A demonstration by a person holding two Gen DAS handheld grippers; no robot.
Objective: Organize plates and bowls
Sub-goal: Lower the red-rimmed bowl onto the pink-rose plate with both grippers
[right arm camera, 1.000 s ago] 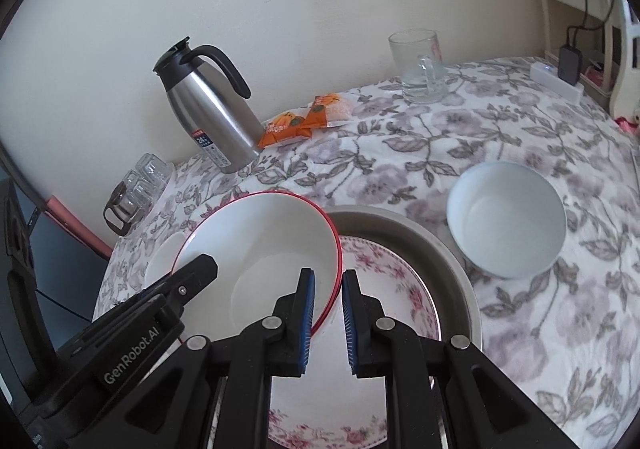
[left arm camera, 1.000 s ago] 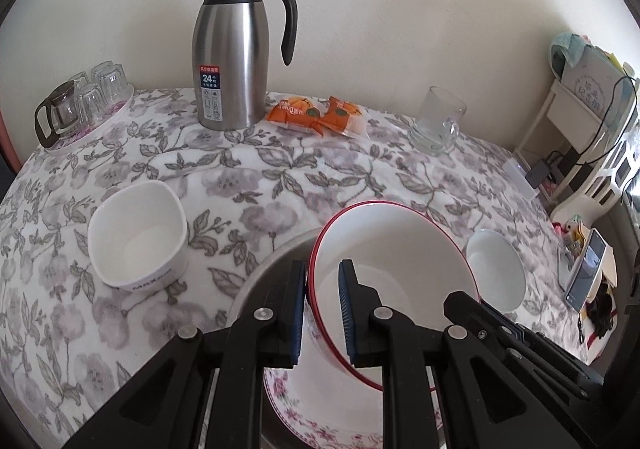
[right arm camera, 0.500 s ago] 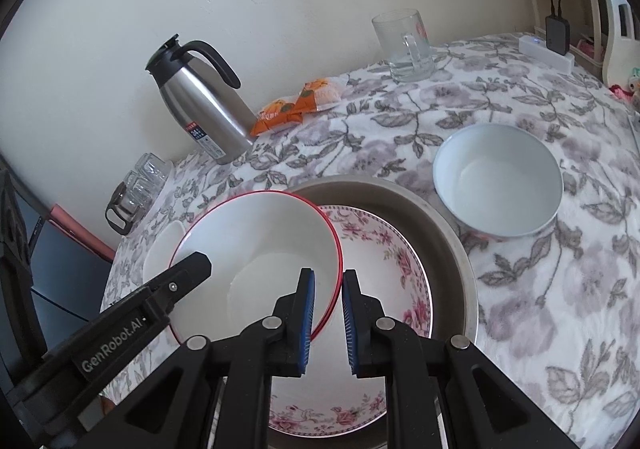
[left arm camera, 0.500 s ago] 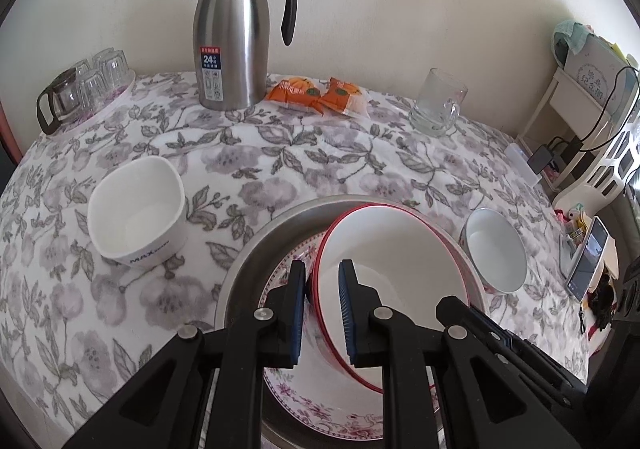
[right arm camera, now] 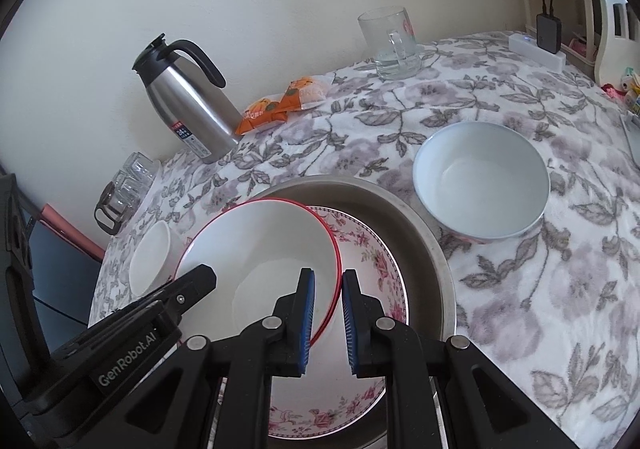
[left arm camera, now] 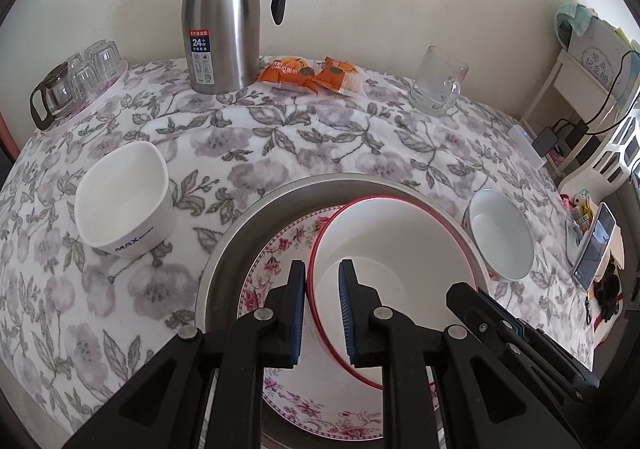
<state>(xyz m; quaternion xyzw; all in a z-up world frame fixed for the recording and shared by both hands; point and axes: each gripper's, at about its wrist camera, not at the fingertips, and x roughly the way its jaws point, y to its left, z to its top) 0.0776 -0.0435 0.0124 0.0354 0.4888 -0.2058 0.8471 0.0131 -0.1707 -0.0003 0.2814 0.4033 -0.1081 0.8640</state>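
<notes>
Red-rimmed bowl (left arm camera: 394, 245) | both claws, left claw (left arm camera: 322, 309) and right claw (right arm camera: 328, 315), clamp opposite rims | lower evenly onto floral plate (right arm camera: 372, 257) inside steel basin (right arm camera: 424, 225), centre it, then release together.

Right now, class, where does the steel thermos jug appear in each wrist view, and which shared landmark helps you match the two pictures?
Left wrist view: the steel thermos jug stands upright at top centre-left, against the wall, handle to the right.
Right wrist view: the jug sits upper left and looks tilted by the lens.
Shared landmark: the orange snack packets lie just right of the jug in both views.
</notes>
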